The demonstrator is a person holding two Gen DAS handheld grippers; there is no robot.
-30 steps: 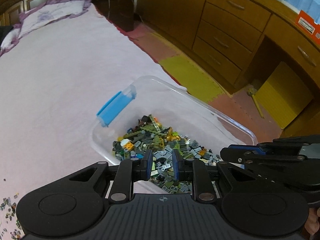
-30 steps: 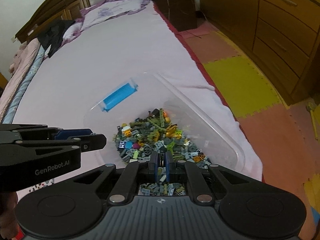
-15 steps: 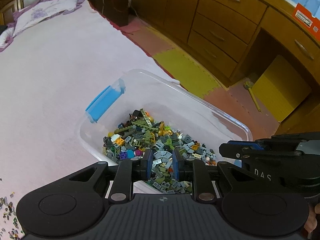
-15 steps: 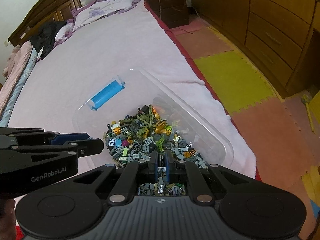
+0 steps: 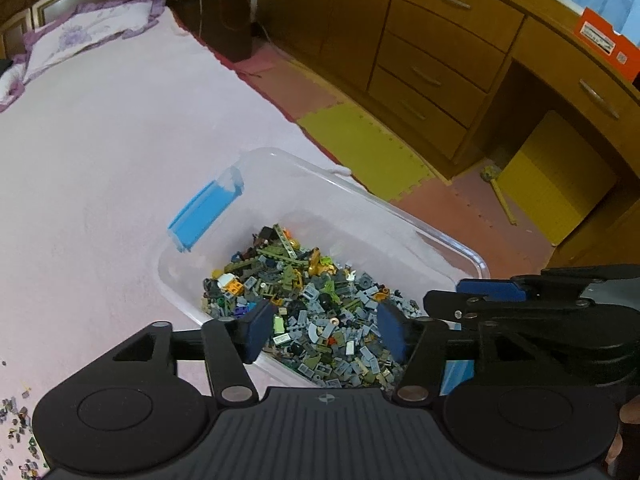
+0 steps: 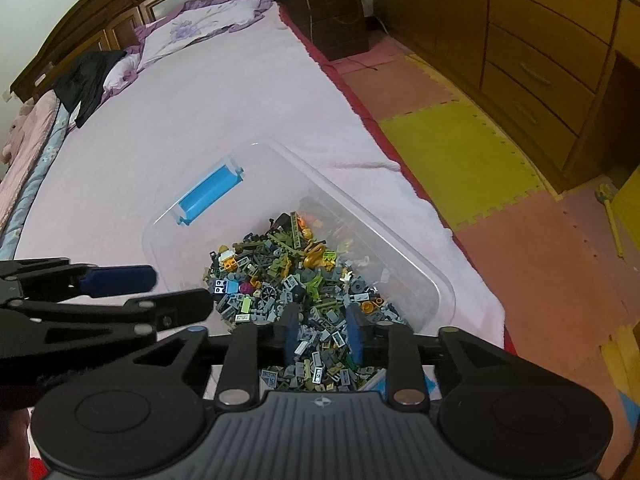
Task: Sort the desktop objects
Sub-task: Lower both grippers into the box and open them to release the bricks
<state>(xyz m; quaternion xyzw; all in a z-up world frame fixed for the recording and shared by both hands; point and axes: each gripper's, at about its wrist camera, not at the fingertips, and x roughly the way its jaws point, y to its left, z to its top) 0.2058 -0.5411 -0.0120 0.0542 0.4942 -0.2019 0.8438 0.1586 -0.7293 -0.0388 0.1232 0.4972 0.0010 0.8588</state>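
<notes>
A clear plastic bin (image 5: 440, 236) (image 6: 400, 240) with a blue latch handle (image 5: 206, 212) (image 6: 208, 194) sits on the pink bed near its right edge. A heap of small grey, green and orange building bricks (image 5: 304, 292) (image 6: 296, 276) fills its near half. My left gripper (image 5: 325, 334) hovers over the near end of the heap, its jaws opening wide with nothing gripped between them. My right gripper (image 6: 323, 334) hangs beside it over the same heap, jaws opening to a narrower gap, also holding nothing. Each gripper shows at the edge of the other's view.
A few loose bricks (image 5: 16, 420) lie on the bedsheet at the lower left. Beyond the bed edge are yellow and pink foam floor mats (image 6: 460, 152), a wooden chest of drawers (image 5: 432, 56), a nightstand (image 6: 328, 12) and a mallet (image 5: 496, 184) on the floor.
Both grippers were shut a second ago and their jaws have now spread apart, the left wider than the right. The bin sits slightly nearer in both views.
</notes>
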